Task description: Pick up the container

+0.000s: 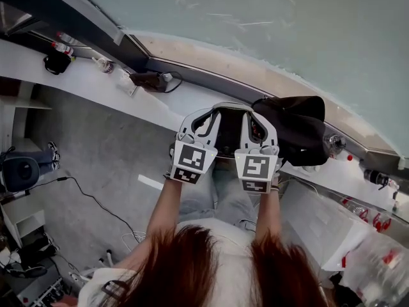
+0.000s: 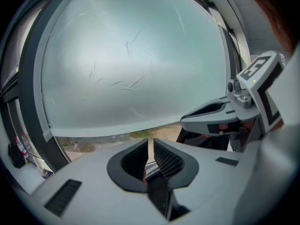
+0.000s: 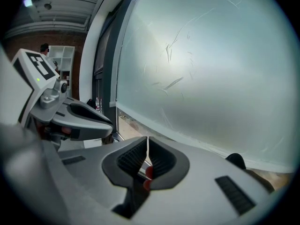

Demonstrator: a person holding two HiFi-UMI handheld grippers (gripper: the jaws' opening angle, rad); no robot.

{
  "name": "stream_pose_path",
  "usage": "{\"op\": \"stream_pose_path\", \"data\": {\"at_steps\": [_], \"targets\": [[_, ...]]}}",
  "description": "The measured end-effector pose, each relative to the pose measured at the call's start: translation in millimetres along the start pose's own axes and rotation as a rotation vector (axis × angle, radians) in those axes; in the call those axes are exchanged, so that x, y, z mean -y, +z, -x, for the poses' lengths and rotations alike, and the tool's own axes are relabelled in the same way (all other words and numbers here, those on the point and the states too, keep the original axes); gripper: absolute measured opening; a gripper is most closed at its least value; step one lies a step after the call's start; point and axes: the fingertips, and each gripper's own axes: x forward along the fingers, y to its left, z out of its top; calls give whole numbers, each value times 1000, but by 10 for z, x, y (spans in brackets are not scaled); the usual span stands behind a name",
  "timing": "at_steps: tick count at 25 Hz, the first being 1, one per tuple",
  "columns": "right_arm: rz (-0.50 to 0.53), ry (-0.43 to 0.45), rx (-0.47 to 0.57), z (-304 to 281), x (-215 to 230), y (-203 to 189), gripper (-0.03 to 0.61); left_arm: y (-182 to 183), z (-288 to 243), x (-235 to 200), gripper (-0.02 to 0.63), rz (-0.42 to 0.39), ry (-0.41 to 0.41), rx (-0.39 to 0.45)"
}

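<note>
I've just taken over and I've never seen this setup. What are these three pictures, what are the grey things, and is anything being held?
There is no robot here. A person holds a hand-held gripper in each hand. The head view comes from a camera on their head, looking down past hair and arms at both tools in front of a frosted window. The other two views ride on the left gripper and the right gripper, looking along their jaws. Both pairs of jaws are closed on nothing. A white ledge under the window carries a black bag and small items. No container is held.
</note>
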Motion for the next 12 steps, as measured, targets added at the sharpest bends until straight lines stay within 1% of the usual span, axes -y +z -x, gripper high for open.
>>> {"op": "stream_pose_path", "data": {"at_steps": [8, 12], "targets": [[10, 13, -69, -247, -68, -220, 26, -270, -192, -124, 25, -16, -52, -73], [42, 9, -120, -350, -103, -329, 28, -385, -259, -183, 25, -21, -65, -102]]}}
